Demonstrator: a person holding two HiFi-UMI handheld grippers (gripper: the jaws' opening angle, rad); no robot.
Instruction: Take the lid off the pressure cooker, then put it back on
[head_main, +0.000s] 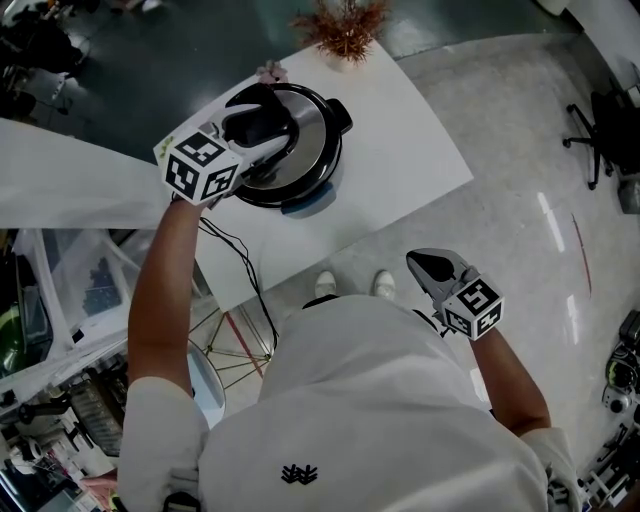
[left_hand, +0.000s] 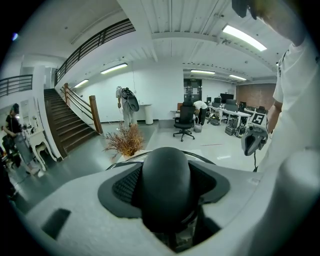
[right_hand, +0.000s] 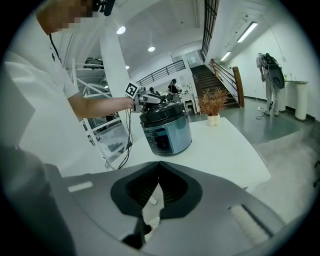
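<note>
The pressure cooker (head_main: 303, 199) stands on the white table (head_main: 400, 150), its steel lid (head_main: 318, 140) sitting on the pot. My left gripper (head_main: 258, 135) reaches over the lid, jaws closed round the black lid handle (head_main: 255, 118). In the left gripper view the handle (left_hand: 166, 185) fills the gap between the pads. The right gripper view shows the cooker (right_hand: 165, 130) from the side, lid on, with the left gripper (right_hand: 145, 98) on top. My right gripper (head_main: 432, 268) hangs off the table near my body, shut and empty (right_hand: 156, 180).
A pot of dried plant (head_main: 343, 30) stands at the table's far edge behind the cooker. A black cord (head_main: 240, 260) trails off the table's near side. Wire shelving with bins (head_main: 60, 300) is at the left, and an office chair (head_main: 600, 130) is on the floor at the right.
</note>
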